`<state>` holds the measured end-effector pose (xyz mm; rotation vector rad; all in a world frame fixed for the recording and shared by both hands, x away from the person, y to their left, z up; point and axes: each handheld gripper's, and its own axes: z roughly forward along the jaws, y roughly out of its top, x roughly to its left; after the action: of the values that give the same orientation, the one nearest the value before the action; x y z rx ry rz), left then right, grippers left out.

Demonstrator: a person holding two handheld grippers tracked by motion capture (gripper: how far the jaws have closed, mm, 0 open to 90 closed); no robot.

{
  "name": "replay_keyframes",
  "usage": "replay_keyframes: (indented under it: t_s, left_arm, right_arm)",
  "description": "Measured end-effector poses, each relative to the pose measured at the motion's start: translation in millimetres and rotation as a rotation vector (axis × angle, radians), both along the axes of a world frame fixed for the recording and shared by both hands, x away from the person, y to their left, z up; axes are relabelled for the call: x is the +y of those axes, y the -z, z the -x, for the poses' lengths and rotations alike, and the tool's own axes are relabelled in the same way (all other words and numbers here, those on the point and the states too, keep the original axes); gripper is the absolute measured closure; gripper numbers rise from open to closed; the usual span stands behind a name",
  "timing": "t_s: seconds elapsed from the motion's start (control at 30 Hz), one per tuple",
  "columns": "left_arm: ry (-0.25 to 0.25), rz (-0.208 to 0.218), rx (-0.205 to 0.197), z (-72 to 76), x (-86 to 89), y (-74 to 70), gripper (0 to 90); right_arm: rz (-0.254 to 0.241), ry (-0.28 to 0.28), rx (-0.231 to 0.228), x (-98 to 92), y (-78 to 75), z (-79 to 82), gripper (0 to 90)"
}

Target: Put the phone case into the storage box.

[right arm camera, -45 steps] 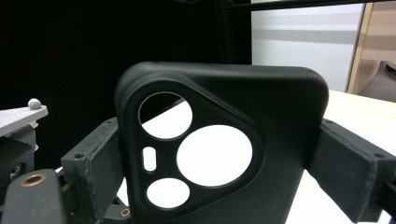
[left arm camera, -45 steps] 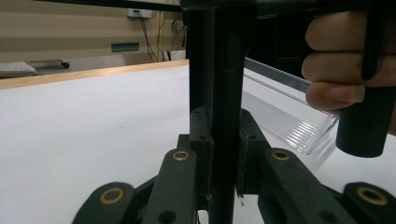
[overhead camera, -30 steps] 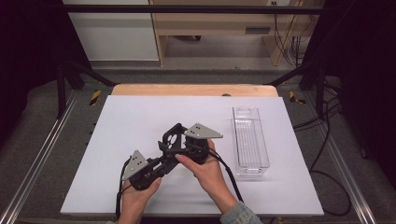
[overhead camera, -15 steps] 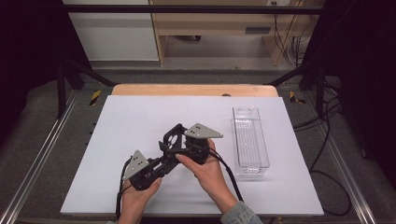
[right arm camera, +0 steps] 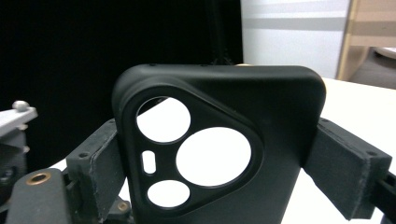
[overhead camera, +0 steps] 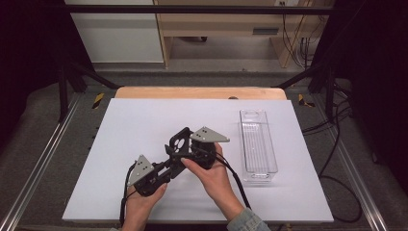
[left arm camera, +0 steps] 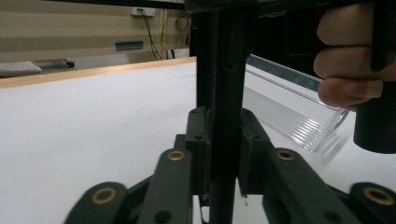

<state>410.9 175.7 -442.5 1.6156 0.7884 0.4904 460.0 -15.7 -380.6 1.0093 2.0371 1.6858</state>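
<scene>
Phone case [right arm camera: 219, 154] clamped between right gripper [right arm camera: 224, 158] and left gripper [left arm camera: 219, 154].

A thin black case edge [left arm camera: 224, 93] is seen between the left gripper [left arm camera: 223, 154] jaws, which have just been opening; a clear tray [left arm camera: 294, 116] lies beyond.

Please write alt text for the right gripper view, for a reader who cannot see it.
A black phone case with round camera cut-outs stands upright, clamped by its side edges between the right tool's two padded black jaws. Behind it lie a white table and a dark background.
</scene>
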Motion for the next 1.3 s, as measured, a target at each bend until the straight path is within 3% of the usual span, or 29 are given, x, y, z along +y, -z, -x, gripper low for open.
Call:
replay_keyframes:
  t_s: [0.57, 0.73, 0.83, 1.0, 1.17, 1.3]
  left_arm:
    - [-0.055, -0.07, -0.023, -3.6, -1.2, 2.9, 37.5]
    - [-0.062, -0.074, -0.025, -3.0, 3.3, 0.9, 28.1]
    - [-0.088, -0.103, -0.036, -1.5, 7.0, 0.8, 21.3]
    - [-0.11, -0.11, -0.018, -1.7, 20.0, 1.3, 15.1]
    - [-0.146, -0.113, 0.002, 0.8, 37.8, 2.3, 10.1]
    - [-0.158, -0.13, 0.007, 7.3, 51.7, 2.6, 6.1]
  right_arm:
    - [-0.016, 0.118, 0.033, -28.4, -0.6, -13.8, 13.9]
    - [-0.022, 0.143, 0.046, -36.2, -1.5, -16.5, 13.9]
    - [-0.031, 0.156, 0.061, -41.0, -2.3, -19.1, 13.9]
    - [-0.012, 0.171, 0.078, -46.5, -5.8, -25.4, 13.9]
    - [0.02, 0.192, 0.046, -52.2, -19.5, -34.3, 13.9]
    - [0.039, 0.248, -0.005, -59.9, -36.0, -42.3, 13.9]
